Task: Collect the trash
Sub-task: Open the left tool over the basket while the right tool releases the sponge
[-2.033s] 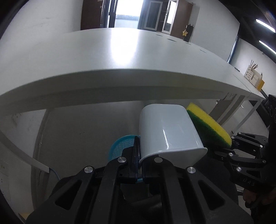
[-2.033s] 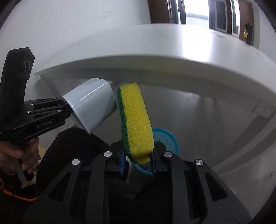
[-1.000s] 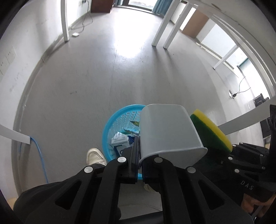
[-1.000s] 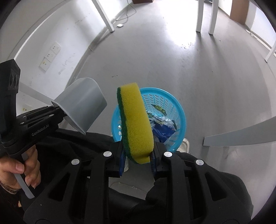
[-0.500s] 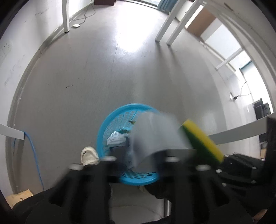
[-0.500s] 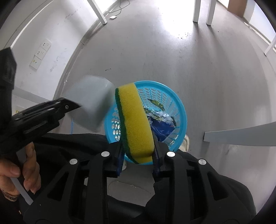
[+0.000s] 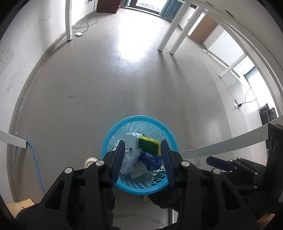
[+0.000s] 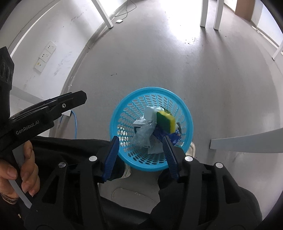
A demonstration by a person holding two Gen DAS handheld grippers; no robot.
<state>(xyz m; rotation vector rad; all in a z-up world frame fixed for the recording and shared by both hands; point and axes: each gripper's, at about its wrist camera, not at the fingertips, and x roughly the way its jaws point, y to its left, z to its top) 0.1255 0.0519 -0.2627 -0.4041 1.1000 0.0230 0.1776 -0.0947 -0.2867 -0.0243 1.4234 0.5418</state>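
Note:
A blue mesh basket [image 7: 113,131] [image 8: 123,102] stands on the grey floor, directly below both grippers. On the crumpled wrappers inside it lie a grey plastic cup [image 7: 130,139] [image 8: 149,111] and a yellow-green sponge [image 7: 149,145] [image 8: 165,121]. My left gripper [image 7: 143,141] hangs over the basket, its jaws closing a little with nothing between them. My right gripper [image 8: 140,138] is beside it, its jaws opening and also empty. In the right wrist view the left gripper [image 8: 77,99] shows from the side, held by a hand [image 8: 21,169].
White table legs [image 7: 68,21] [image 8: 203,12] stand farther off on the floor. A blue cable [image 7: 37,159] runs along the wall near the sockets [image 8: 44,56]. The person's shoe [image 7: 89,161] and dark trousers [image 8: 70,150] are right beside the basket.
Both grippers have let go. The grey cup left the left jaws and the sponge left the right jaws, and both now lie in the blue basket.

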